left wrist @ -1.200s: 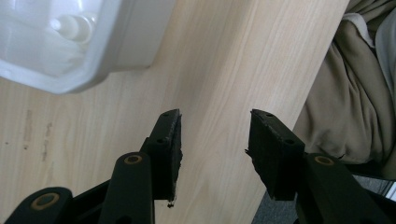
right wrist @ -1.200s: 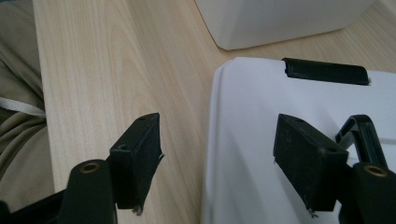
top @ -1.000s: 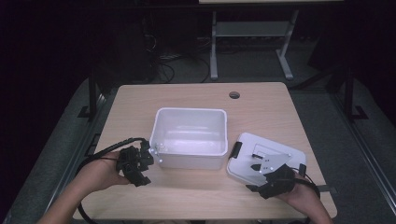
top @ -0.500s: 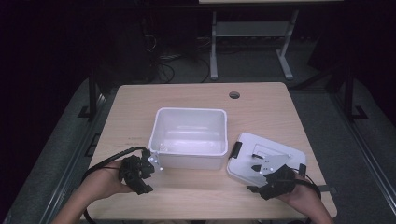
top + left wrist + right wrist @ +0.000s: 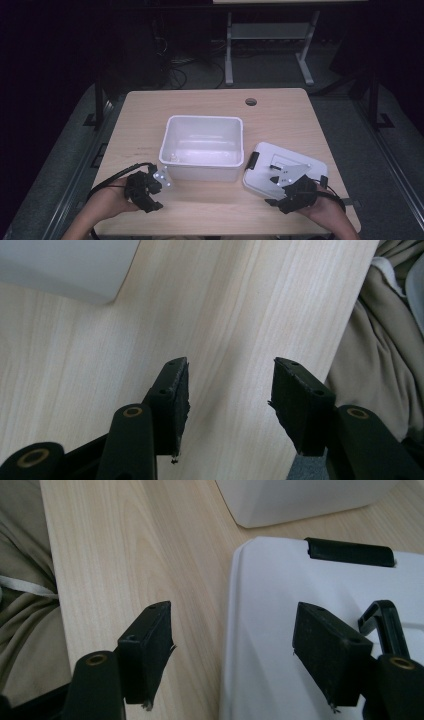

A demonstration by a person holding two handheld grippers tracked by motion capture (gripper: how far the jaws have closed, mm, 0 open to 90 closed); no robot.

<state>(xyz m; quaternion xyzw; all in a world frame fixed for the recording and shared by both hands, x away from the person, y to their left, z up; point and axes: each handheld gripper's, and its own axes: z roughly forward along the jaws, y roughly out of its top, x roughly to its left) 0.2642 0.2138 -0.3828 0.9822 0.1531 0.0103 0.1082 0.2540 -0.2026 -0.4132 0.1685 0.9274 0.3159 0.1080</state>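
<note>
A white open bin stands mid-table, and its white lid with black latches lies flat to the right of it. My left gripper hovers low over bare wood by the bin's front left corner. In the left gripper view the left gripper has jaws that have just been opening, with nothing between them. My right gripper sits at the lid's near edge. In the right gripper view the right gripper is open and straddles the rim of the lid, one jaw over wood and one over the lid, neither pressing.
The wooden table has a cable hole at the back. The table's front edge lies just behind both hands, with the person's beige clothing beyond it. A black latch and a black handle sit on the lid.
My left gripper has drawn back from the bin's corner toward the front edge and sunk lower, and its jaws have spread. The right gripper and lid have stayed put.
</note>
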